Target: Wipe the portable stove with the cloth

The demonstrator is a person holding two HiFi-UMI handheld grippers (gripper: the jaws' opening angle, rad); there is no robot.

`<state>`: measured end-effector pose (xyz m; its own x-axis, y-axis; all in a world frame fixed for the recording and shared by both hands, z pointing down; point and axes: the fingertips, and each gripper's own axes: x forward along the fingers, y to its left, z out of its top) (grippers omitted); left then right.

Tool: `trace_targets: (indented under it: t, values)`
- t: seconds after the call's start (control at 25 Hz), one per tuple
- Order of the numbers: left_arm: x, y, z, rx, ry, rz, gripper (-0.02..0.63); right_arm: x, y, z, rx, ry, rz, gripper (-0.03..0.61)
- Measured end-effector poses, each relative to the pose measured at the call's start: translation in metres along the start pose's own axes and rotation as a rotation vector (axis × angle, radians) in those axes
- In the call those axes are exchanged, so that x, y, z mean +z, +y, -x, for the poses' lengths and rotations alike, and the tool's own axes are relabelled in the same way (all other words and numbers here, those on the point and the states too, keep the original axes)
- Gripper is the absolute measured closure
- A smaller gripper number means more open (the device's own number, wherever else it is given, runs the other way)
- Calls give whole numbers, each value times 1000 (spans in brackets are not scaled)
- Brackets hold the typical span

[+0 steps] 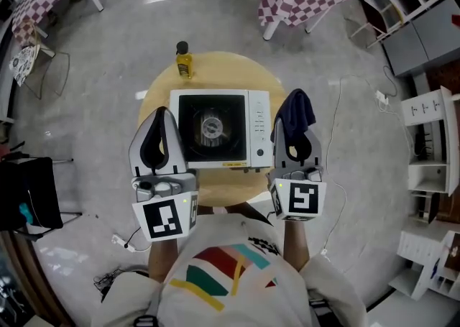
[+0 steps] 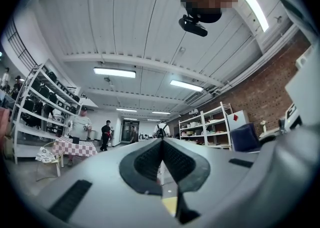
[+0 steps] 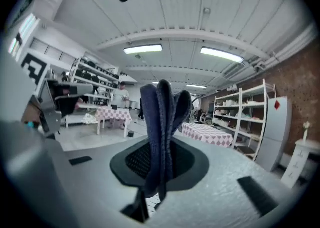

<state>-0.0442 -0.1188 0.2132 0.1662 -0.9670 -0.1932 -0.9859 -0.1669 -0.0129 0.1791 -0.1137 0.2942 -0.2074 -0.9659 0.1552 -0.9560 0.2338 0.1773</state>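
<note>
Navy cloth [image 3: 161,137] is pinched in the right gripper's [image 1: 291,142] jaws, presumably ready for wiping. Left gripper [image 1: 159,139] is kept clear, jaws together, empty. Stove [image 1: 215,129] is centred on the round worktop [image 1: 215,67], not yet touched.

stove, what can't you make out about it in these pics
- Head view: left gripper hides the stove's left edge; right gripper and cloth hide part of its right edge.
- Head view: panel print and any dirt are too small.
- Both gripper views: aimed up at the room, no stove.
</note>
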Motion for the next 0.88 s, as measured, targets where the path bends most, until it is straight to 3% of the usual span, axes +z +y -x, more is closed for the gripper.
trace_targets:
  t: [0.12, 0.36, 0.48, 0.64, 0.88]
  values:
    - [-2, 1, 3, 13, 5, -5, 609, 0, -12, -18, -12, 36, 195, 546]
    - [-8, 2, 9, 32, 19, -9, 609, -36, -20, -74, 117, 214, 680, 546]
    - [-8, 4, 10, 39, 28, -8, 609, -73, -23, -105, 204, 346, 864, 546]
    - [-10, 12, 11, 55, 39, -21, 609, -128, -16, -136, 305, 493, 997, 546]
    - [-20, 15, 15, 78, 57, -6, 609, -187, -11, -150, 393, 631, 1090, 546]
